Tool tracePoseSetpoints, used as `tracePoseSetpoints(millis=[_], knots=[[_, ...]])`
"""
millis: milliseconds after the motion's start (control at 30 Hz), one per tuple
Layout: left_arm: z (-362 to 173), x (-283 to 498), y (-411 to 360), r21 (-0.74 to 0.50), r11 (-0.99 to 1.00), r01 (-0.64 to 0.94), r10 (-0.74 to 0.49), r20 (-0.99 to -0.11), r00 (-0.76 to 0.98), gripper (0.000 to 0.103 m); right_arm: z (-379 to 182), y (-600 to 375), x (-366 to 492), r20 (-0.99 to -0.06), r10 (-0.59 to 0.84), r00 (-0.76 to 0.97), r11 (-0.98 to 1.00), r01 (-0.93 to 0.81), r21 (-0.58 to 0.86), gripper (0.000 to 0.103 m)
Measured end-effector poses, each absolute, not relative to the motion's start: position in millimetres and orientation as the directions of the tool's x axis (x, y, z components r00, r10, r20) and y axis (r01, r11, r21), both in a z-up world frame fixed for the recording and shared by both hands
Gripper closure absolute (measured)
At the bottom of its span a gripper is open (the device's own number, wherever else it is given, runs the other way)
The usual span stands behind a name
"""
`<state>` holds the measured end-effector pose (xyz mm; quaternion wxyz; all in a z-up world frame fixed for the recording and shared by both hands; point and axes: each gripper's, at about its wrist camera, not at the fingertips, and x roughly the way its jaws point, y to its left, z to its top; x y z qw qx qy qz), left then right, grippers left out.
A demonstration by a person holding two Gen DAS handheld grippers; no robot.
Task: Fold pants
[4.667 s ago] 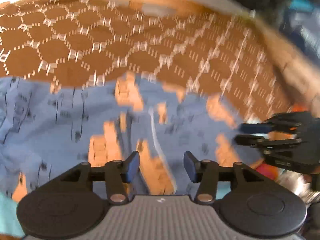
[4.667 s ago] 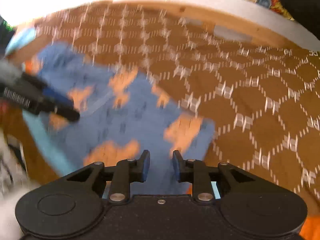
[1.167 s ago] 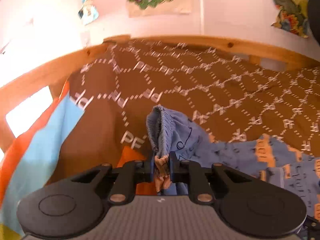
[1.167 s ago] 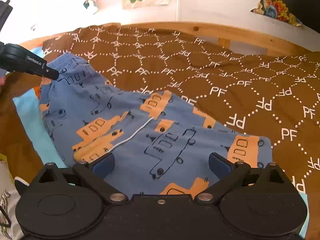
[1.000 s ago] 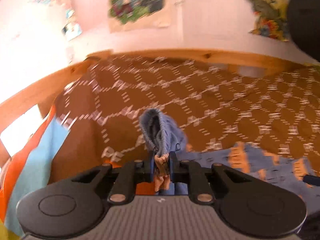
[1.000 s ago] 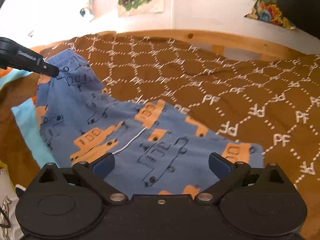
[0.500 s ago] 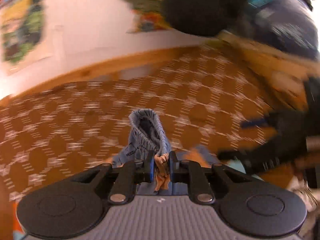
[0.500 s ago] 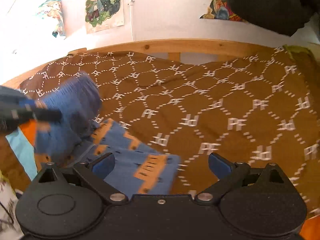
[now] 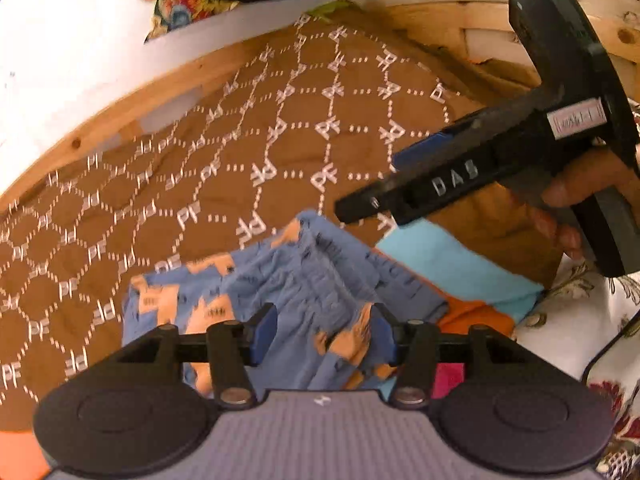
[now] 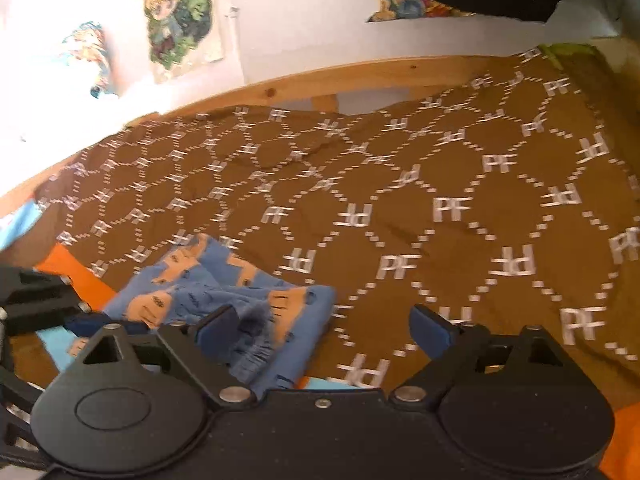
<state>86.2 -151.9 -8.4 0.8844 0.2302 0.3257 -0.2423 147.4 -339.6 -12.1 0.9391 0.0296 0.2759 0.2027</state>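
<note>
The blue pants with orange truck prints (image 9: 280,292) lie bunched in a folded heap on the brown patterned bedspread (image 9: 240,152). My left gripper (image 9: 322,338) is open just above the heap, its jaws apart with cloth showing between them. My right gripper (image 10: 324,328) is open wide, beside the right edge of the pants (image 10: 248,300). In the left wrist view the right gripper (image 9: 460,176) hangs above and to the right of the heap, held by a hand. The left gripper shows at the left edge of the right wrist view (image 10: 36,300).
A wooden bed frame (image 10: 360,76) runs along the far side under a white wall with posters (image 10: 180,20). Light blue and orange cloth (image 9: 468,280) lies under the pants at the near edge. A floral fabric (image 9: 592,320) lies to the right.
My left gripper carried the pinched waistband over to the right onto the rest of the pants, then opened and let it go. The right gripper stayed open and drew closer to the heap.
</note>
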Motion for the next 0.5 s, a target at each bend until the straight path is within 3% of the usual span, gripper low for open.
tracePoseSetpoints(millis=[167, 300, 367, 433, 500], knots=[[-21, 89, -147, 0.254, 0.769, 0.587, -0.25, -0.725, 0.641, 0.047, -17, -323, 154, -0.499, 0.484, 0.719, 0.874, -0.424, 0.236, 0.031], [-23, 93, -147, 0.252, 0.78, 0.572, -0.246, -0.718, 0.651, 0.048, -24, -312, 154, -0.511, 0.509, 0.693, 0.859, -0.446, 0.25, 0.04], [-25, 93, -147, 0.257, 0.778, 0.573, -0.244, -0.717, 0.653, 0.058, -29, -310, 156, -0.522, 0.512, 0.682, 0.858, -0.442, 0.262, 0.044], [-26, 93, -149, 0.275, 0.771, 0.574, -0.237, -0.713, 0.66, 0.08, -34, -311, 158, -0.532, 0.518, 0.67, 0.855, -0.424, 0.298, 0.049], [-26, 93, -150, 0.279, 0.77, 0.574, -0.237, -0.71, 0.663, 0.087, -36, -310, 158, -0.538, 0.517, 0.666, 0.856, -0.417, 0.306, 0.055]])
